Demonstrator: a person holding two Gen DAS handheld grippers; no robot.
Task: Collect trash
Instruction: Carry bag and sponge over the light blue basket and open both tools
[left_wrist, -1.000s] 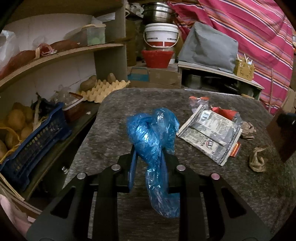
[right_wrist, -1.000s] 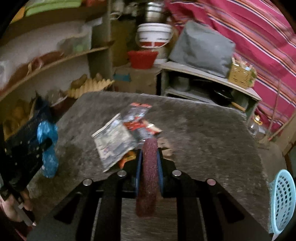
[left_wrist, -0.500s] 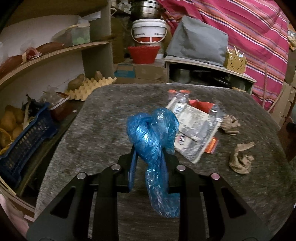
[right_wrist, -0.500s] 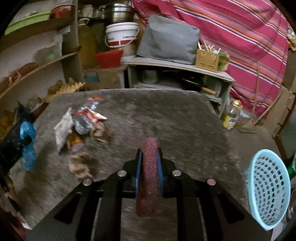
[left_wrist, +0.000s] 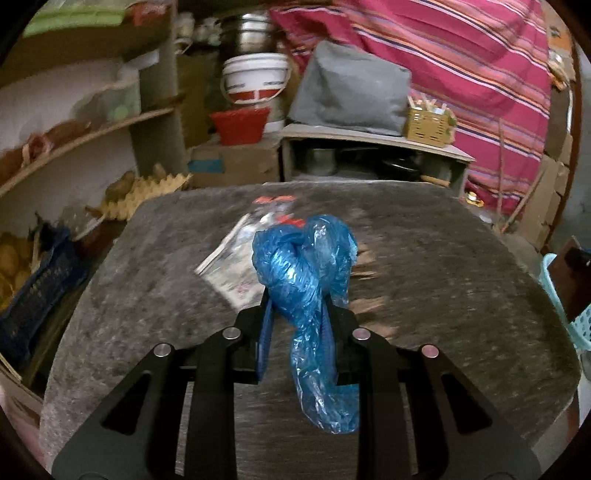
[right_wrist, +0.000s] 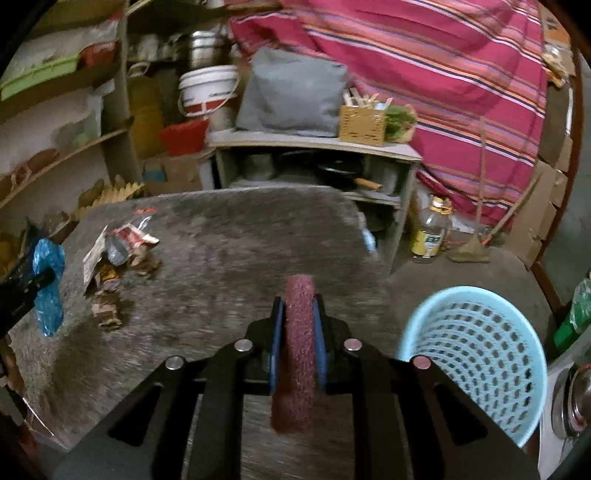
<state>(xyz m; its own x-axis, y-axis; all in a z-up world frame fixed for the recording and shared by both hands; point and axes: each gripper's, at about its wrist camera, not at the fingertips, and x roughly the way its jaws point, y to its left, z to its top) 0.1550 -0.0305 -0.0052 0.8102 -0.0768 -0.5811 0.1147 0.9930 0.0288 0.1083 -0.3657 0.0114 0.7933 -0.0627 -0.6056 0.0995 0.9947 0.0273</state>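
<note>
Between the two black fingers of the left claw a crumpled blue plastic bag is pinched tight; its knotted top bulges above the fingertips and its tail hangs down below them; the same bag and claw show at the far left edge of the right wrist view, just above the surface edge. The right claw is closed on a dark red scrubbing pad, which stands on edge between the blue-lined fingers and sticks out past both ends of them. Under both claws lies a grey, felt-like surface; on its far left part, a small heap of trash lies together: a flat printed wrapper, a red and white packet, and some crumpled brown paper scraps nearer the front; the picture is blurred there, so finer detail cannot be told. To the right of the surface, lower down and just beside its edge, stands a light blue plastic basket with a perforated wall; its rim also shows at the right edge of the left wrist view. Beyond the surface are a low shelf unit carrying a grey bundle and a small woven box, a white bucket over a red tub, wooden shelves on the left, a bottle on the floor, and a red striped cloth hanging behind.
</note>
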